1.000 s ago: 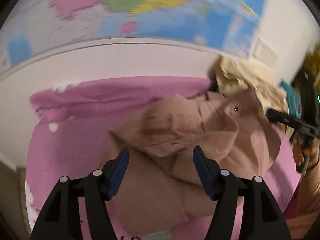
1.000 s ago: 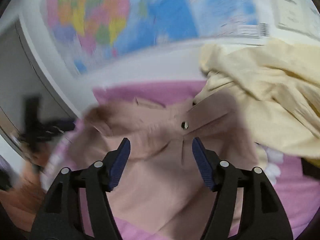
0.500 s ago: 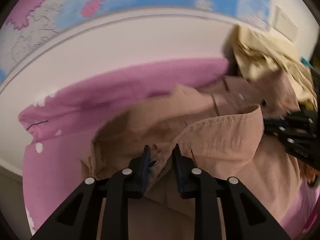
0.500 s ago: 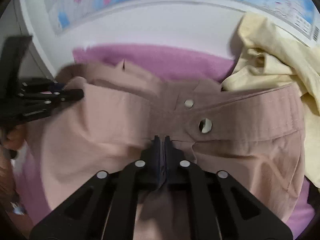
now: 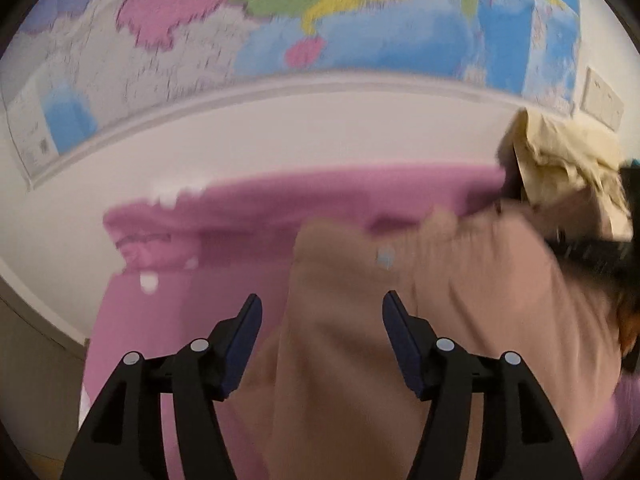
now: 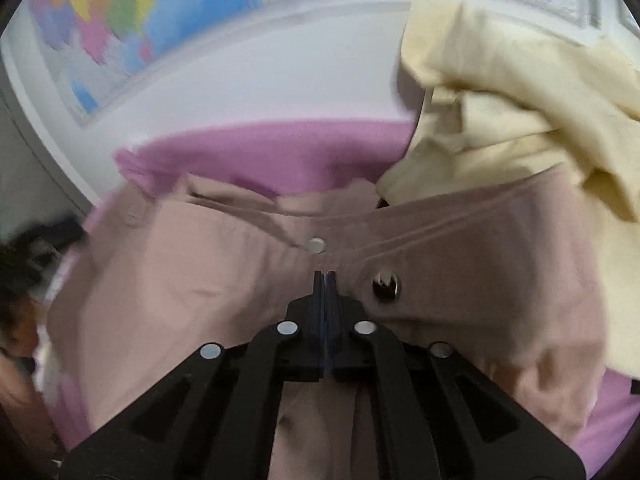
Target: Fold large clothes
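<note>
Wall map (image 5: 280,20): covers the wall behind the bed; colours blurred.
Pink sheet (image 5: 168,320): the carrying surface, bare toward its left edge.
Tan trousers (image 6: 180,280): spread across the sheet's middle, waistband toward the far edge, snap (image 6: 317,245) showing.
Cream garment (image 6: 500,100): heaped at the far right corner, overlapping the waistband.
Right gripper (image 6: 325,280): clamped tight on the waistband fabric.
Left gripper (image 5: 322,338): jaws opening, cloth beneath, pads not pressing.
Risk: with one side free, a pull may skew the waistband or drag the cream garment along.
</note>
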